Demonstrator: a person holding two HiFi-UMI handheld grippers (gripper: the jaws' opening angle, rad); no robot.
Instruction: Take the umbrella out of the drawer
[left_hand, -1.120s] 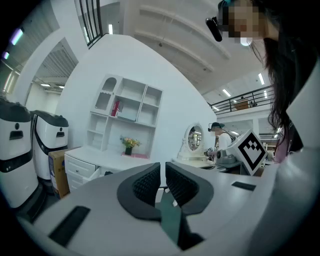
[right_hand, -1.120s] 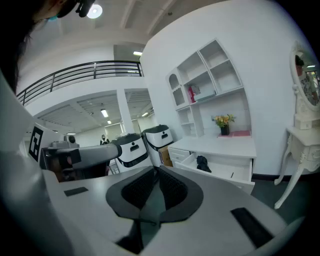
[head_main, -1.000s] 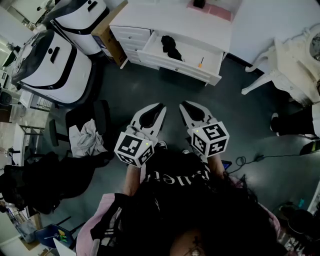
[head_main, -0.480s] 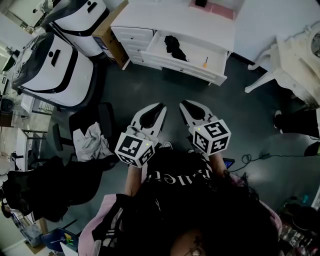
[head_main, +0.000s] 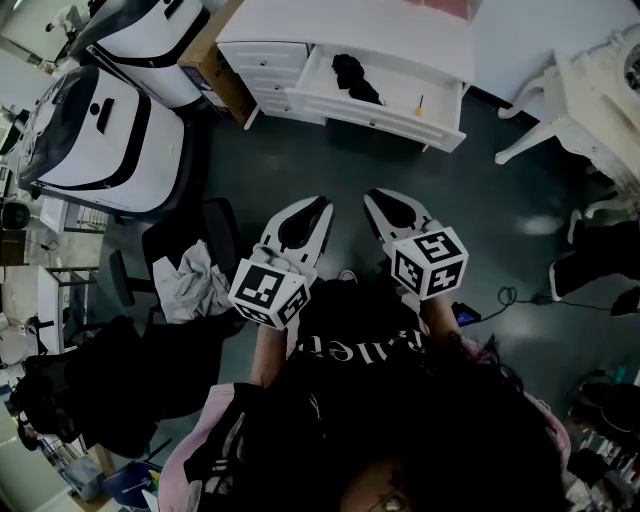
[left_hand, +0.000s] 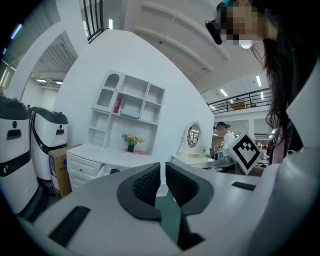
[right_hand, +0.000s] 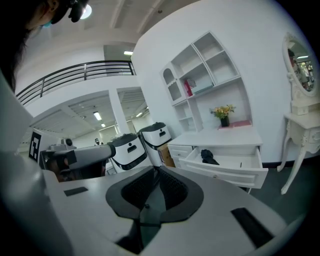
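right gripper (head_main: 372, 196) is hanging empty, jaws pressed together; left gripper (head_main: 325, 205), just beside it at nine o'clock, is sitting all but closed on nothing. both are pointing toward twelve o'clock, well short of the open drawer (head_main: 385, 108). the black folded umbrella (head_main: 355, 78) is lying in its nine o'clock half. on approach, one gripper should be spreading early and dropping across the bundle's middle.
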